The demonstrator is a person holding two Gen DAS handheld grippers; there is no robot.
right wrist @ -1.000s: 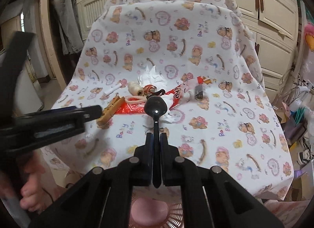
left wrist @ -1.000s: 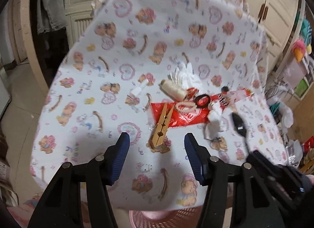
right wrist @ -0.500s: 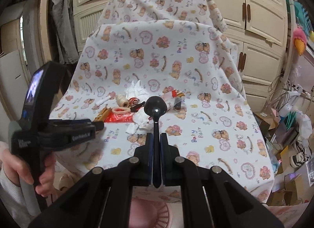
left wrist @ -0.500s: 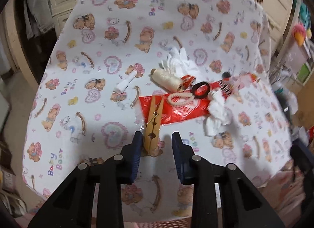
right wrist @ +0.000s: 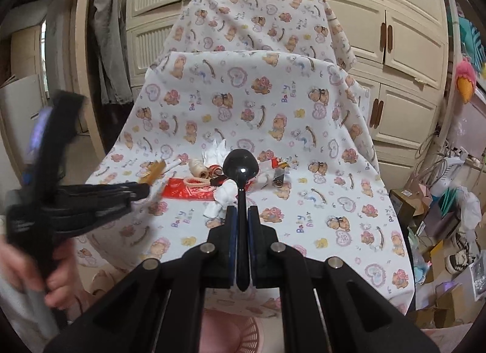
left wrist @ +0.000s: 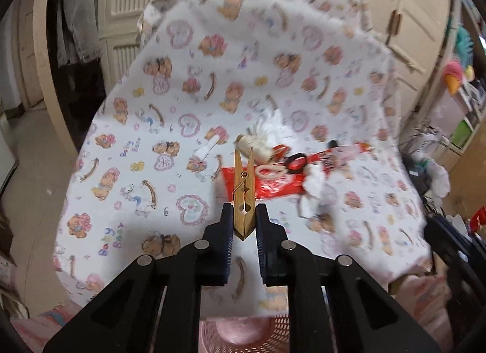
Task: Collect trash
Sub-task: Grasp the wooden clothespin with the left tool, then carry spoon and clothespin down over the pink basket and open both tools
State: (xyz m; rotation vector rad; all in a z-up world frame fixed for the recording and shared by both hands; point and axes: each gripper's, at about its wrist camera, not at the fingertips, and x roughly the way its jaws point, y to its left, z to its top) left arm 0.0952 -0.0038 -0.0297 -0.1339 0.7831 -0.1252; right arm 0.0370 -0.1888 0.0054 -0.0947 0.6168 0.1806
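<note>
**Both tongs loaded above the basket: drop hazards**

My left gripper is clamped on the wooden clothespin, gripped near its tail only; a twist could lever it loose. My right gripper pinches the black spoon by its thin handle. The pink basket sits below the table edge; an early release could miss its rim. Remaining litter lies around the red wrapper.
</note>
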